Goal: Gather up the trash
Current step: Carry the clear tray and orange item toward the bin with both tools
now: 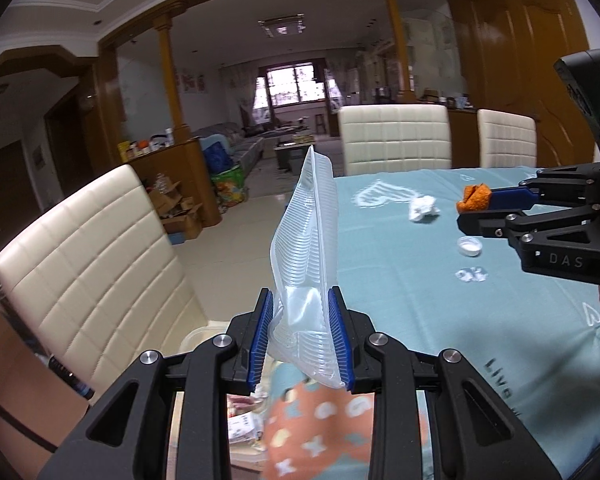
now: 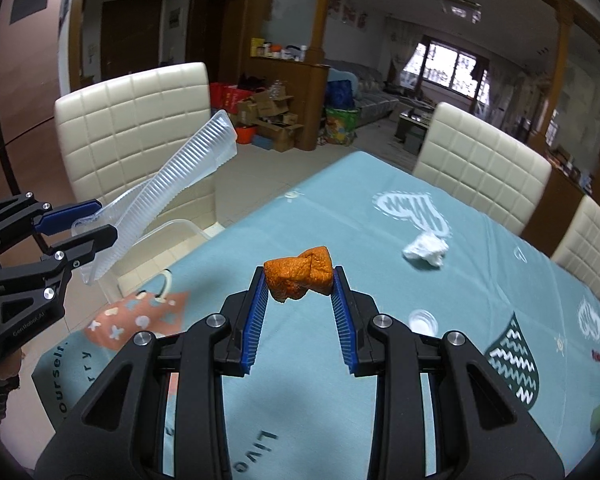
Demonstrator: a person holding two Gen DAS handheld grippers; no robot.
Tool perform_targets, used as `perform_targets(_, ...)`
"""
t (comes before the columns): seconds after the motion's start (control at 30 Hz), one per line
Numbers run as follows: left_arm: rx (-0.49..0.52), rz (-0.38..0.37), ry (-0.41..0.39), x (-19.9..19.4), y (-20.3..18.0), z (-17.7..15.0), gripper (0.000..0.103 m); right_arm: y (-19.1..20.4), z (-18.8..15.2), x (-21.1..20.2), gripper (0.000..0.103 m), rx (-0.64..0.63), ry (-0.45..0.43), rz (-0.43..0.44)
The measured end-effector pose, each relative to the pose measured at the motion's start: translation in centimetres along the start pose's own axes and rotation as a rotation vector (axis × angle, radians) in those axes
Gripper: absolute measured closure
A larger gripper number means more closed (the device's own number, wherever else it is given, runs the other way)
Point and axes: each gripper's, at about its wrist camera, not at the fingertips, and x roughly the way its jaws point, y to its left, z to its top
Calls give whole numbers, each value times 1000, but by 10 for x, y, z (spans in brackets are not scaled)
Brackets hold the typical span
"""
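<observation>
My left gripper (image 1: 302, 300) is shut on a crushed clear ribbed plastic cup (image 1: 306, 248), held up past the table's left edge; the cup also shows in the right wrist view (image 2: 172, 192). My right gripper (image 2: 300, 272) is shut on an orange peel (image 2: 299, 276), held above the blue tablecloth (image 2: 340, 208); the peel also shows in the left wrist view (image 1: 474, 198). A crumpled white tissue (image 2: 426, 250) lies on the cloth ahead and to the right. A small clear bottle cap (image 2: 423, 320) lies beside my right finger. In the left wrist view I see the tissue (image 1: 423, 208), the cap (image 1: 469, 246) and a clear scrap (image 1: 471, 275).
Cream padded chairs (image 2: 140, 120) stand around the table, one (image 1: 88, 264) close on the left. A clear plastic bin (image 2: 168, 236) sits on that chair's seat below the cup. An orange patterned bag (image 2: 136, 316) hangs over the table's left edge.
</observation>
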Motion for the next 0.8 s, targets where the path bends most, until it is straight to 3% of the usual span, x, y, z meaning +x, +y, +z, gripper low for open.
perform_targets(0.43,-65,81,42,8,44,-27,75,48,18,36,69,-67,37,75)
perform_targets(0.8,-98,94,76,24,64,-39,75,65,27,62,69,-85,62,98)
